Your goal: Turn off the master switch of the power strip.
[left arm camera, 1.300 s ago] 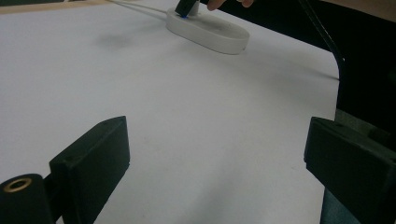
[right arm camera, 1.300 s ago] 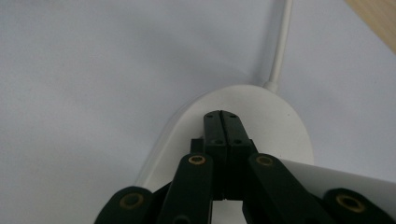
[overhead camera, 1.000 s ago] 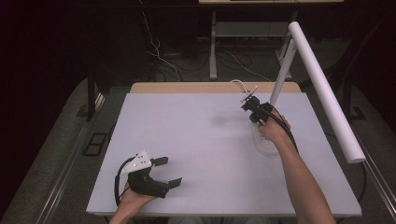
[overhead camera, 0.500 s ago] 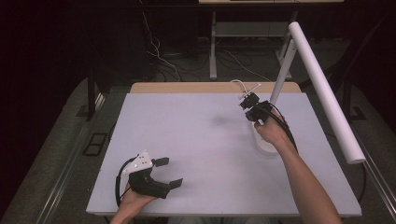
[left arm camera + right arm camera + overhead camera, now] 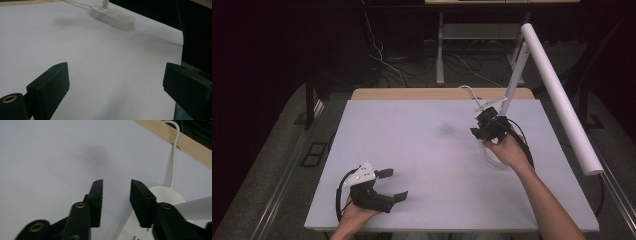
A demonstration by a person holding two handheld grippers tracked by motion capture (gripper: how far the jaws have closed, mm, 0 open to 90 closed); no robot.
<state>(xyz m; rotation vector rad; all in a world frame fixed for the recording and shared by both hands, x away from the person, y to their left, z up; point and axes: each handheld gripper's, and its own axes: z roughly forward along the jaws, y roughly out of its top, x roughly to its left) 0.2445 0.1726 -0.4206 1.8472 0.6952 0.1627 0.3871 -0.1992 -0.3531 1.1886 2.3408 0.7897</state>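
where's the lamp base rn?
High view: the lamp base sits on the far right part of the white table, mostly hidden under the right hand, whose right claw hovers open beside the lamp arm.

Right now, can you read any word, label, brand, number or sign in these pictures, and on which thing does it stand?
No text can be read.
Lamp: plain white tube, arm and base, no mark.
Table: bare pale top, no print.
Left tool and right tool: black with brass screw holes, no lettering.
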